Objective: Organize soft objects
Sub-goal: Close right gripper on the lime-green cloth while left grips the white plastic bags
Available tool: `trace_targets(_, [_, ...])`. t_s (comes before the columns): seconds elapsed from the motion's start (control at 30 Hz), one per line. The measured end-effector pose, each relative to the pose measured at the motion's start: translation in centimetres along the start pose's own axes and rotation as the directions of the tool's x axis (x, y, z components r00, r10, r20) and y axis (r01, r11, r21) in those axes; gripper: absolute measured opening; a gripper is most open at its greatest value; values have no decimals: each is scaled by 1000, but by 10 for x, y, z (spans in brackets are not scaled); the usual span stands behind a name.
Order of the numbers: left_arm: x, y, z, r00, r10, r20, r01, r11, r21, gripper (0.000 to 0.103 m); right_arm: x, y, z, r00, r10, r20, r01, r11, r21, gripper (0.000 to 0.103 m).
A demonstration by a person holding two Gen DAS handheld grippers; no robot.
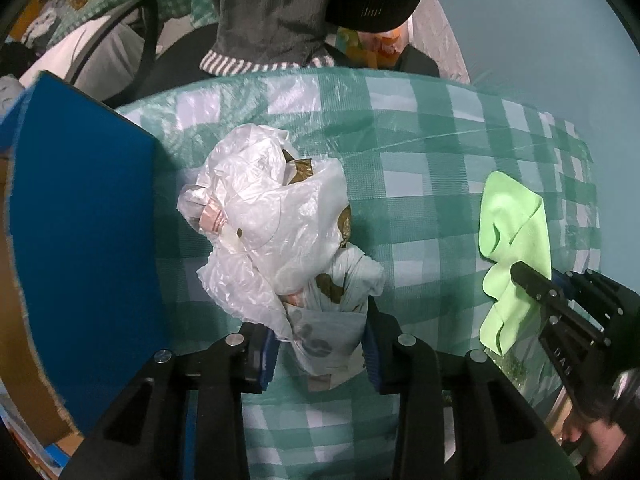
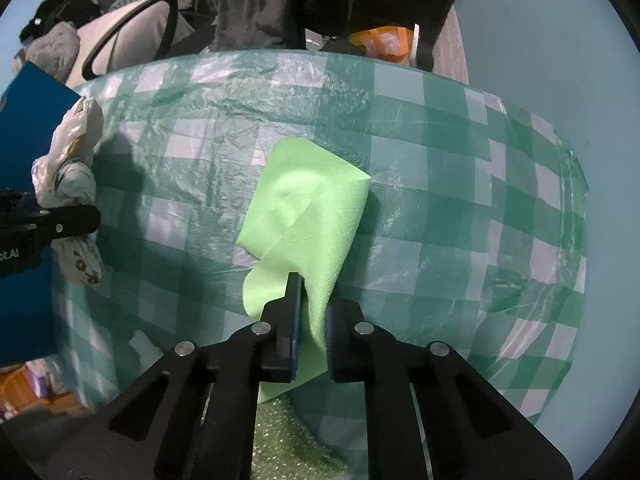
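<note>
L gripper is clenched on the knotted neck of a crumpled plastic bag. Most of the bag's bulk balloons out ahead of the jaws and a bit to their left, over the green checked tablecloth. R gripper is grasping a light green cloth; a fold runs between the pads, and the rest fans out forward of the tips, w/ a loose flap trailing below and behind them. Both soft items look lifted or half-lifted off the table, well apart from each other.

Risks, as I judge them:
- Bag grip is on thin, slippery film near the knot. A quick swing could let it slide out of the jaws, since the weight sits ahead of the pinch point.
- The bag's puffed side is just beside the blue box flap to the left of the L jaws. It could snag or push the flap shut if it's carried that way w/o clearance.
- Cloth is held by one fold only, so the pinch may hold just a layer or two, and a tug could peel it free.
- The trailing flap under the R jaws could drag on the tablecloth's plastic cover & bunch it up.
- The arms converging on the same spot could tangle cloth & bag.
</note>
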State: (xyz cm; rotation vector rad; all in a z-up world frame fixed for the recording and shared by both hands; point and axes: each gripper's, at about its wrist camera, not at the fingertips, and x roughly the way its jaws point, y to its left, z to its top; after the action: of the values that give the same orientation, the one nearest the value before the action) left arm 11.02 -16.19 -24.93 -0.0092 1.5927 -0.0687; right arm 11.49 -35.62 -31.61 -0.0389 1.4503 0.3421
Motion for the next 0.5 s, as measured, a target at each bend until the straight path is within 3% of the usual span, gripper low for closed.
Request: trace_targets(0.5, [-40,5,-20,996,-23,87,18,998,58,36,-52,9,-7,992,77,100,-78,997,11,8])
